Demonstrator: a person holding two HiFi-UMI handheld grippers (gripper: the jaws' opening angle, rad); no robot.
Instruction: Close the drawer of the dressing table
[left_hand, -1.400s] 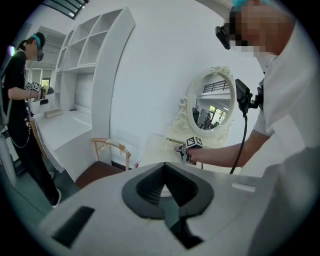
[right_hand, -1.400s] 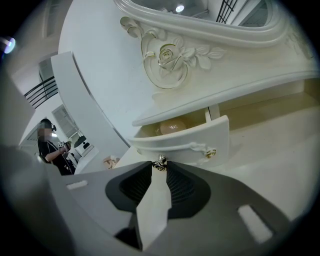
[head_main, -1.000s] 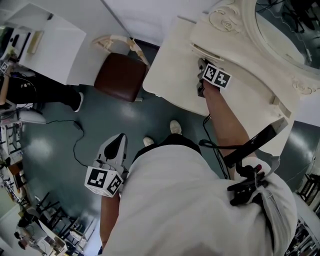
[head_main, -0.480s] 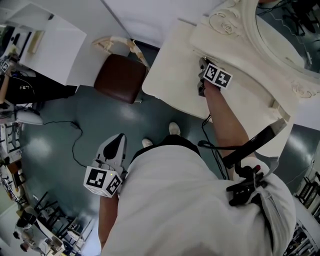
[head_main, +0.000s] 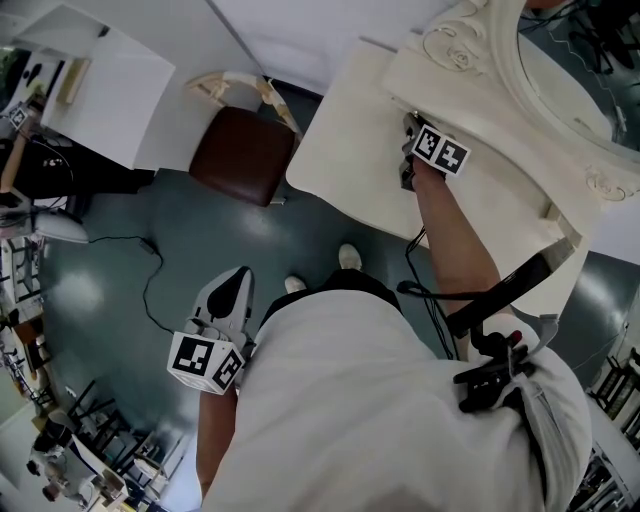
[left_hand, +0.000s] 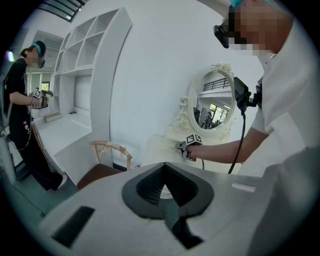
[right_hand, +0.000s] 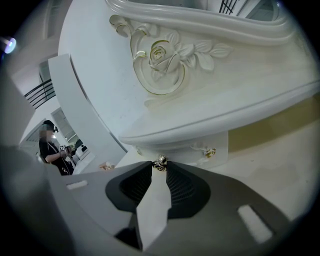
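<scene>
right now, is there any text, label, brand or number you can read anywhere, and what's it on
No readable words or numbers in any view.
left marker cube: black-and-white square patterns, no letters.
right marker cube: the same kind of pattern.
dressing table: carved ornament only, no print.
item on the far desk: too small to read.

White short-sleeved shirt (head_main: 380, 400) worn; grey left gripper (head_main: 239, 279) bears a black-and-white marker cube (head_main: 207, 362).
</scene>
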